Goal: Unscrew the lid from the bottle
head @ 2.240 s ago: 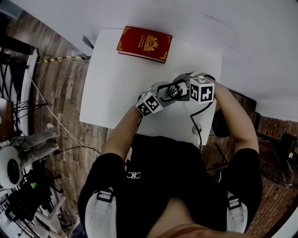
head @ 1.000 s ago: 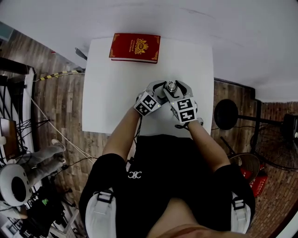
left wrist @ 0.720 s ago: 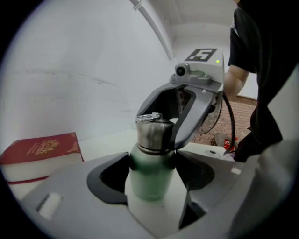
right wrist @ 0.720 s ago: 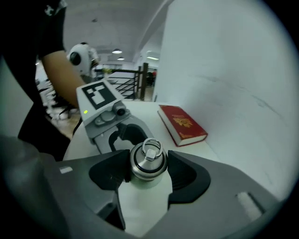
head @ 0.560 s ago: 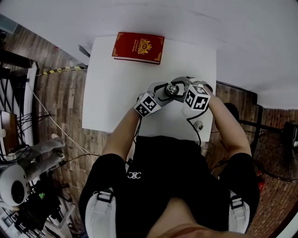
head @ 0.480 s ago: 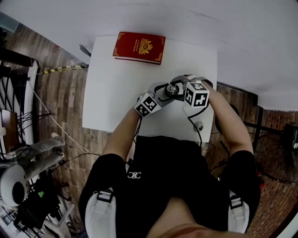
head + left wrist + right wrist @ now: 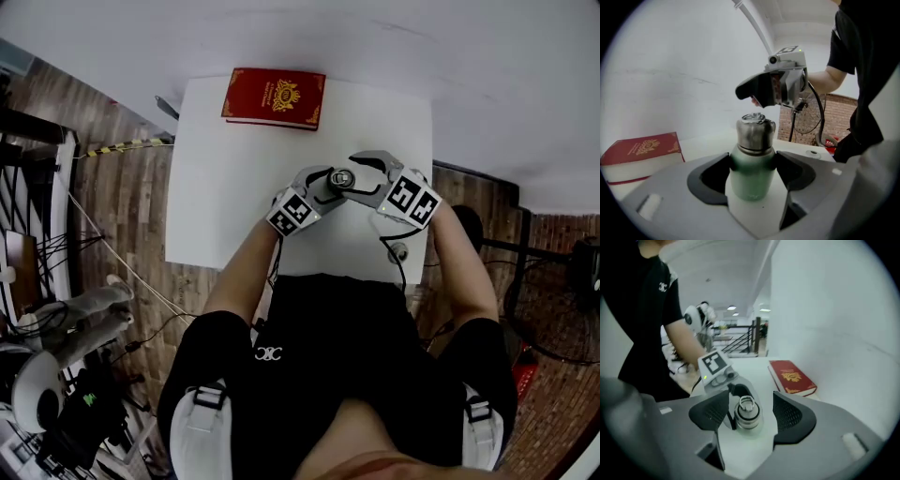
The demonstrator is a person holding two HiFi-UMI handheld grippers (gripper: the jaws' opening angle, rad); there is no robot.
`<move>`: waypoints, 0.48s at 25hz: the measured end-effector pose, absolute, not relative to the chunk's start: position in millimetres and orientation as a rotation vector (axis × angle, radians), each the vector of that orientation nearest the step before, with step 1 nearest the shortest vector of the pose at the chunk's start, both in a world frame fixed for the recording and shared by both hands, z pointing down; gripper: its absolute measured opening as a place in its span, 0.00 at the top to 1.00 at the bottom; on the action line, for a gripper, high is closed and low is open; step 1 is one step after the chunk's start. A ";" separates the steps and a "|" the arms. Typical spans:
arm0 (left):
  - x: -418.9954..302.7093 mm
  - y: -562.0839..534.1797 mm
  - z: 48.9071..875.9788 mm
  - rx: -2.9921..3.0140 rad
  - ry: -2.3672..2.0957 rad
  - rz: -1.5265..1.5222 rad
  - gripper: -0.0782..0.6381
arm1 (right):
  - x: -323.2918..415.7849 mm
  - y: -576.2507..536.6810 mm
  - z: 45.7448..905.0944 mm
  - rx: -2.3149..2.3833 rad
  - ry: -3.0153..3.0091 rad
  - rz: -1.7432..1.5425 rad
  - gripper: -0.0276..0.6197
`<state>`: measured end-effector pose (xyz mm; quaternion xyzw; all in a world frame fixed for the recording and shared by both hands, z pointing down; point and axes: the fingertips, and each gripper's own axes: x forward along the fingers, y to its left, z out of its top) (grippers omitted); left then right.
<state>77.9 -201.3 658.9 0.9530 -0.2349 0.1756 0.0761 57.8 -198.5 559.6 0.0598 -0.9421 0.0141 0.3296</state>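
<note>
Bottle point(image 7: 751, 180): green, upright on the white table point(image 7: 230, 197), a little right of the table's middle and well apart from the book.
Lid point(image 7: 754, 133): bare steel with a small wire loop on top (the loop lies tilted). It sits on the bottle's neck.
Left tongs point(image 7: 752, 164): closed on the bottle's green shoulder, with one dark pad pressed to each side just under the lid. In the head view they reach in from the person's left.
Right tongs point(image 7: 749, 414): jaws wide apart and gripping nothing. In their own view the lid shows between the two pads, nearer the left-hand one, with bare table showing on the other side. In the left gripper view they hang over the lid, their tip just above the loop, with a sliver of wall between the two.
Book point(image 7: 274, 97): red with a gold crest, lying flat at the table's far edge.
Person: black shirt and bare forearms, one pair of tongs in each hand.
Floor: wooden planks around the table.
</note>
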 end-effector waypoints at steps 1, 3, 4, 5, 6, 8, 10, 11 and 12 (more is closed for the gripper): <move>77.9 -201.6 659.2 2.854 -0.707 0.528 0.38 | 58.6 -204.1 549.6 0.301 -2.558 0.123 0.54; 79.2 -202.4 660.2 2.848 -0.710 0.534 0.38 | 66.6 -214.9 539.0 0.626 -2.704 0.331 0.54; 80.0 -202.9 660.8 2.846 -0.710 0.536 0.38 | 72.8 -219.3 540.1 0.790 -2.731 0.413 0.54; 80.4 -203.0 660.9 2.844 -0.709 0.538 0.38 | 78.6 -221.9 545.0 0.939 -2.721 0.457 0.54; 80.3 -202.6 660.2 2.843 -0.710 0.540 0.38 | 82.7 -222.2 551.8 1.061 -2.688 0.467 0.54; 79.8 -200.4 657.4 2.842 -0.714 0.541 0.38 | 83.4 -217.9 565.0 1.215 -2.609 0.467 0.54; 79.9 -199.3 655.8 2.841 -0.717 0.539 0.38 | 74.9 -213.7 574.3 1.266 -2.568 0.483 0.54; 80.1 -199.1 655.6 2.839 -0.719 0.540 0.38 | 69.0 -212.8 576.9 1.270 -2.564 0.488 0.52; 80.3 -198.8 655.2 2.837 -0.720 0.542 0.38 | 63.7 -213.0 578.1 1.274 -2.564 0.493 0.51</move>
